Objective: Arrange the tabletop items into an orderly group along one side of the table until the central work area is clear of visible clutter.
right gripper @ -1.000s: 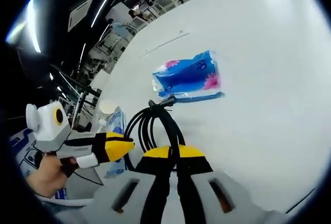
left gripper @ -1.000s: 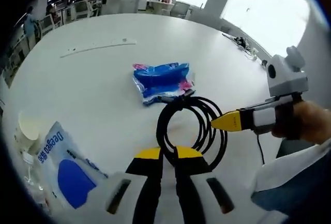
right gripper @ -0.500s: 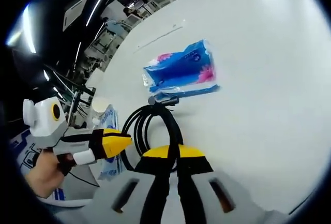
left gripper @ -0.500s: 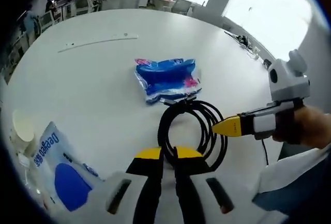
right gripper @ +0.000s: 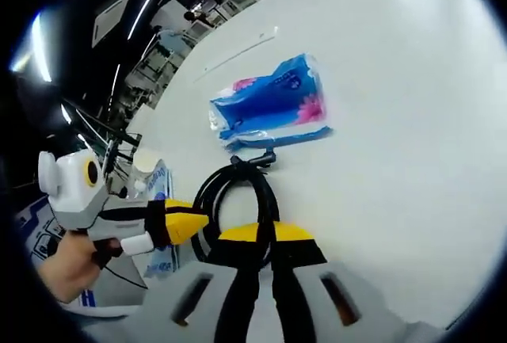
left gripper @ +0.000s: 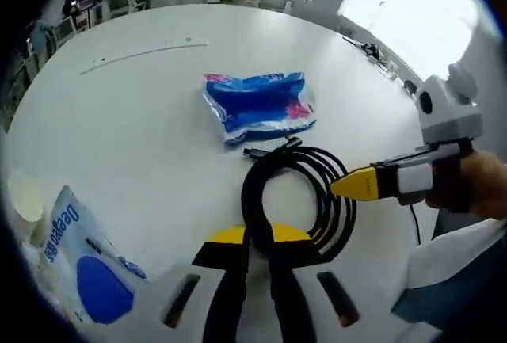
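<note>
My left gripper (left gripper: 257, 236) is clenched on the near side of the black coiled cable (left gripper: 297, 196), jaws pinched together with the loop running between the yellow tips. My right gripper (right gripper: 265, 234) is clamped on the same cable (right gripper: 238, 192) from the other side, tips closed around the strands. Its yellow tip shows in the left gripper view (left gripper: 355, 184), just beside the coil's right edge. Compared with a second ago the coil sits a little closer to both sets of jaws and the blue tissue pack (left gripper: 257, 105) now lies slightly farther past the cable's plug end, so I judge the coil is being dragged toward me, off the centre of the white table (left gripper: 142, 129). The blue-and-white wipes pack (left gripper: 83, 256) and a paper cup (left gripper: 20, 196) sit near the cable's left, at the table edge, already grouped. The tissue pack lies just beyond the cable, mid-table, not yet moved.
</note>
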`<state>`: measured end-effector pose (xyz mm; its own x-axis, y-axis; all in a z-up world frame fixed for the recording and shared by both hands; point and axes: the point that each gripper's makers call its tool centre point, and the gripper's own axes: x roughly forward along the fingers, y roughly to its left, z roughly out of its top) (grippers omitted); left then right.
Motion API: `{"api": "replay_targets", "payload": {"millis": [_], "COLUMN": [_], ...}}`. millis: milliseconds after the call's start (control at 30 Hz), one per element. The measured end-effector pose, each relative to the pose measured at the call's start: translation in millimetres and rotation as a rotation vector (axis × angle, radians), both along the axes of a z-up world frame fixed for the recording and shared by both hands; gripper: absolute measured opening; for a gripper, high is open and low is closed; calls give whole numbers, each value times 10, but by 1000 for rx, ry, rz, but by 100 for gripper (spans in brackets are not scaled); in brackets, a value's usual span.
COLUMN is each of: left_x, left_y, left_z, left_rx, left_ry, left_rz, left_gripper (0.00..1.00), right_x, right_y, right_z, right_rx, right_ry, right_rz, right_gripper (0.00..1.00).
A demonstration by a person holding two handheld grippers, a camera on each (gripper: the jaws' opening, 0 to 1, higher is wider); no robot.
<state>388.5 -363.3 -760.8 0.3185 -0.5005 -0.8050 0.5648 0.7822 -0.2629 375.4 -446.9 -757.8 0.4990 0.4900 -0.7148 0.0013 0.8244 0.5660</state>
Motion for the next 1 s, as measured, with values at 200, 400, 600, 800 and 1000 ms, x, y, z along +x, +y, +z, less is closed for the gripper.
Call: {"api": "replay_targets", "payload": {"millis": [200,400,600,800,1000], "left_x": [20,10,15,21,26], "left_y": [0,-3,-2,5,7], "left_z": [-10,-9,-11,-14,-15], "left_rx": [-23,-51,-69,-83,-90], "left_ry": [6,14,0,-2,-6], "left_rz": [12,32,44,58,69], "left_gripper": [7,6,6,5,5], "right_x": [9,14,-3,-16,-31], "right_y": [4,13,21,39,51], "right_z": [-15,-40,-31,-10,9], "right_rx": [2,2,5,-1,7], "right_ry": [-9,-19,-24,-29,-16], "right_rz": [-1,10,13,20,15], "right_gripper": [1,1,1,1,2]}}
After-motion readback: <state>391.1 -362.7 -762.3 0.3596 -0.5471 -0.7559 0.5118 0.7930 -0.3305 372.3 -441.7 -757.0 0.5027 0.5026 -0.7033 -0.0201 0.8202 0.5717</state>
